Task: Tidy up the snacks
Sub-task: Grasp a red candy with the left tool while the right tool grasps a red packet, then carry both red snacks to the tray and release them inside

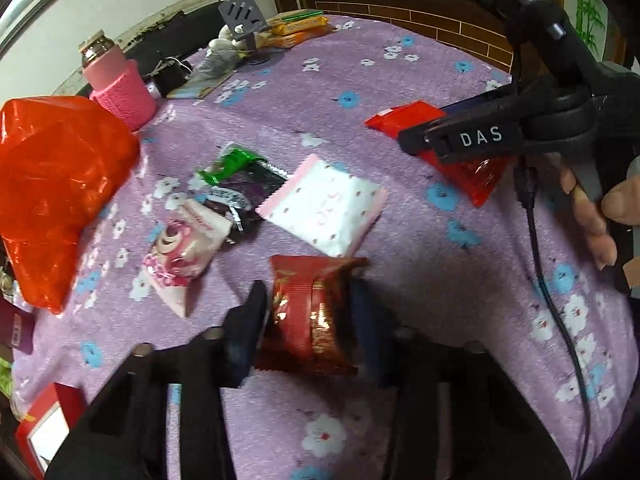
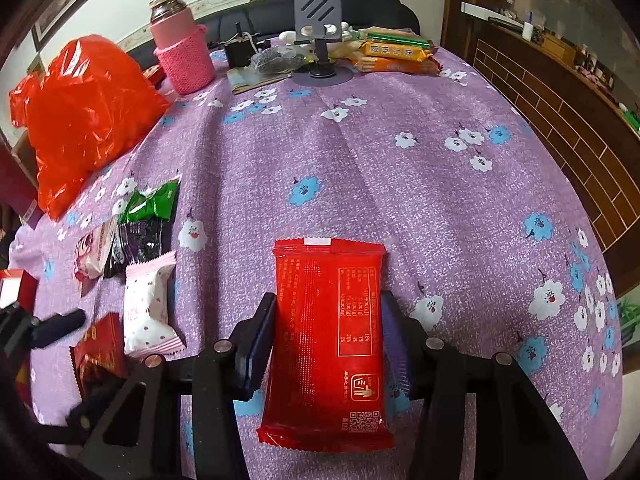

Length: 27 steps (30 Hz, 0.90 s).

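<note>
My left gripper (image 1: 310, 304) is shut on a dark red snack packet (image 1: 310, 312), held over the purple flowered tablecloth (image 1: 360, 80). My right gripper (image 2: 326, 316) is shut on a bright red flat packet (image 2: 326, 336); it also shows in the left wrist view (image 1: 472, 172), to the right. Loose snacks lie between them: a white pink-edged packet (image 1: 324, 204), a pink bear packet (image 1: 180, 252), a green-and-black packet (image 1: 236, 180). The same pile shows at the left of the right wrist view: white packet (image 2: 148, 312), green packet (image 2: 150, 204), and the left gripper's dark red packet (image 2: 98, 352).
A red plastic bag (image 1: 56, 192) sits at the table's left. A pink-sleeved bottle (image 1: 116, 84), a grey phone stand (image 1: 244, 20), orange biscuit packs (image 1: 296, 28) and small clutter stand at the far edge. A red box (image 1: 44, 428) is at lower left. A brick-pattern counter (image 2: 560, 120) is to the right.
</note>
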### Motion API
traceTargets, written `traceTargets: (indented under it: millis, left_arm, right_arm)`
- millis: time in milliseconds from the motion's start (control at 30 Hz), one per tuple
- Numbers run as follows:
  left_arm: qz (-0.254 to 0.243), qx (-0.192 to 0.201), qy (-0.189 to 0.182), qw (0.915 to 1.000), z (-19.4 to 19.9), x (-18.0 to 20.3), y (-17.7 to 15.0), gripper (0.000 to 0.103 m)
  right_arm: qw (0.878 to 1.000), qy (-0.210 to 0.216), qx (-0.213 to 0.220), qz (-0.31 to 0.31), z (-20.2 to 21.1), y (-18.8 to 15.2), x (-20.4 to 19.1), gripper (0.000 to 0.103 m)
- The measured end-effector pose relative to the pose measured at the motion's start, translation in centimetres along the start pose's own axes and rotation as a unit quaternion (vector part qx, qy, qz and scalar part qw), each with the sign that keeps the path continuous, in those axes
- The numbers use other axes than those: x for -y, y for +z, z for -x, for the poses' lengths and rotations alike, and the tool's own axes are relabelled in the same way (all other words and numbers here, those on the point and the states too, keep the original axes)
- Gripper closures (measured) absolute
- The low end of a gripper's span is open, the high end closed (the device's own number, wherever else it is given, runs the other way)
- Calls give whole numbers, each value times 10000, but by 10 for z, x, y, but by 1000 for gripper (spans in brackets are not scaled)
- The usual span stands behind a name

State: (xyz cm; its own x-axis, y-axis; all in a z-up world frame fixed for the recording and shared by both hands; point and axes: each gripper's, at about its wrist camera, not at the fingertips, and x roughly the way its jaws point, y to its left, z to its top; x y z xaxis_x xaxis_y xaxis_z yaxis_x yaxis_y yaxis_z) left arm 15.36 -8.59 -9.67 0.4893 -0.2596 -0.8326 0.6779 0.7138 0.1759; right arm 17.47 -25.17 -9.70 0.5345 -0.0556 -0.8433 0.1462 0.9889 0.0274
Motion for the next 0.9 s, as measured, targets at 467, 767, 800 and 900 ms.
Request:
traceTargets:
  millis: [467,767,800,900]
  left_arm:
    - [1355,719,164,9880,42,-16,-28,76]
    - [1759,1395,652,9723,119,-27,-64,75]
    - [1816,1453,718,9699,129,-31,-70,75]
    - [2064,1639,962,9598,163,-50,-91,75]
  right_arm:
    - [9638,2426,118,-1097,21,8,33,52]
    - [9491,2998,446,-857,38,7,8,52]
    - [9458,3097,471,-857,38,7,5,52]
    - [9453,3124,494,-801,37,6,-3,52]
